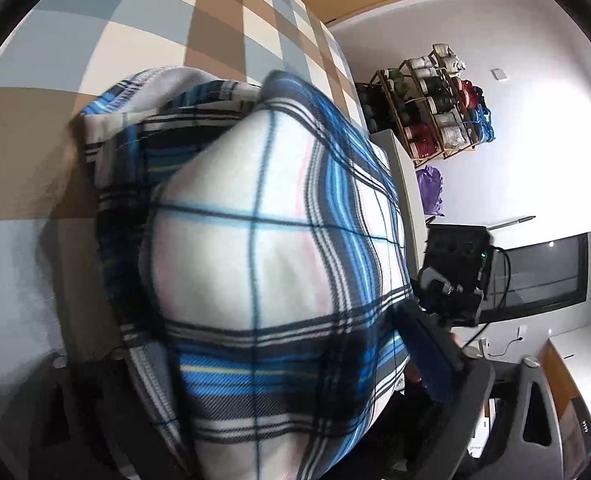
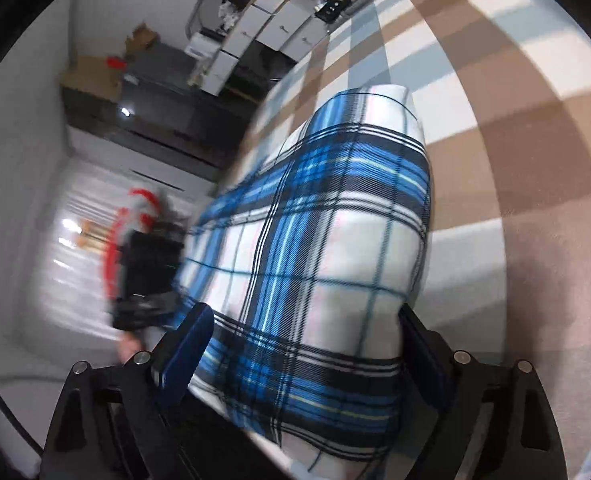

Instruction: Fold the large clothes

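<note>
A blue, white and black plaid garment (image 1: 263, 264) fills the left wrist view, bunched and lifted over a checked brown, blue and cream surface (image 1: 199, 28). My left gripper (image 1: 255, 392) is shut on the plaid garment; only its right finger (image 1: 431, 356) shows, the other is hidden under cloth. In the right wrist view the same garment (image 2: 319, 248) runs between both blue-padded fingers (image 2: 187, 352). My right gripper (image 2: 303, 360) is shut on a thick fold of it. The other gripper shows blurred at the left (image 2: 147, 276).
The checked surface (image 2: 515, 128) spreads under the garment. A wooden rack of rolled items (image 1: 435, 108) hangs on the white wall, a purple bag (image 1: 429, 190) below it. A dark screen (image 1: 543, 272) is at right. White cabinets (image 2: 263, 28) and dark furniture (image 2: 155, 100) stand beyond.
</note>
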Available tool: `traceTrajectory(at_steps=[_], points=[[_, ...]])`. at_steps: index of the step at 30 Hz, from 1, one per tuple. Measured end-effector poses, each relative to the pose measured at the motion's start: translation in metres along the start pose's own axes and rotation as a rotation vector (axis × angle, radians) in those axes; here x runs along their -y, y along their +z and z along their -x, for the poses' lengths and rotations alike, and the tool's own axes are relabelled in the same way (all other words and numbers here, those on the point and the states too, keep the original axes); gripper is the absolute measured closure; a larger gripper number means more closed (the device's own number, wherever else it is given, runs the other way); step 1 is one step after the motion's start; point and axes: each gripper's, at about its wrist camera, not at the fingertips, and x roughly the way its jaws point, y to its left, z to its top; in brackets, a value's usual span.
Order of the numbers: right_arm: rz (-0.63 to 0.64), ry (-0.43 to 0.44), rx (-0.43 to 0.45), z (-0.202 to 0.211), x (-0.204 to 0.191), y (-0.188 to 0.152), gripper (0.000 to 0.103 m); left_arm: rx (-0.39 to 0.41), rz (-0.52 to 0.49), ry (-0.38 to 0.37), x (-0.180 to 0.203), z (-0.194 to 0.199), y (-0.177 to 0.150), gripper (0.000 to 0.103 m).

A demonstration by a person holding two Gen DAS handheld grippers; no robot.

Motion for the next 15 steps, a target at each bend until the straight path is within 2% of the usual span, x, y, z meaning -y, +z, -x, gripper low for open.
traceTrajectory(at_steps=[1,3,8,10,12,14,15], points=[[-0.033,0.007,0.0,0.0,0.006,0.002,0.015,-0.005,-0.001,0.002,-0.001,0.002,0.0,0.022],[-0.03,-0.019,0.008,-0.003,0.005,0.007,0.015,-0.013,0.009,0.003,-0.003,0.002,0.0,0.03],[0.086,-0.181,-0.011,-0.03,-0.022,0.01,0.011,-0.019,-0.002,0.028,0.002,-0.003,-0.002,0.039],[0.09,-0.172,-0.004,-0.031,-0.023,0.007,0.018,-0.018,-0.013,0.039,0.007,-0.007,0.0,0.05],[0.073,-0.14,0.013,-0.025,-0.02,0.005,0.04,-0.012,-0.02,0.037,0.007,-0.004,0.0,0.058],[0.031,-0.054,0.03,-0.013,-0.012,0.002,0.049,-0.003,-0.027,0.031,0.009,-0.001,0.0,0.065],[0.021,-0.02,0.024,-0.01,-0.01,0.0,0.05,-0.002,-0.029,0.03,0.009,0.0,-0.001,0.066]])
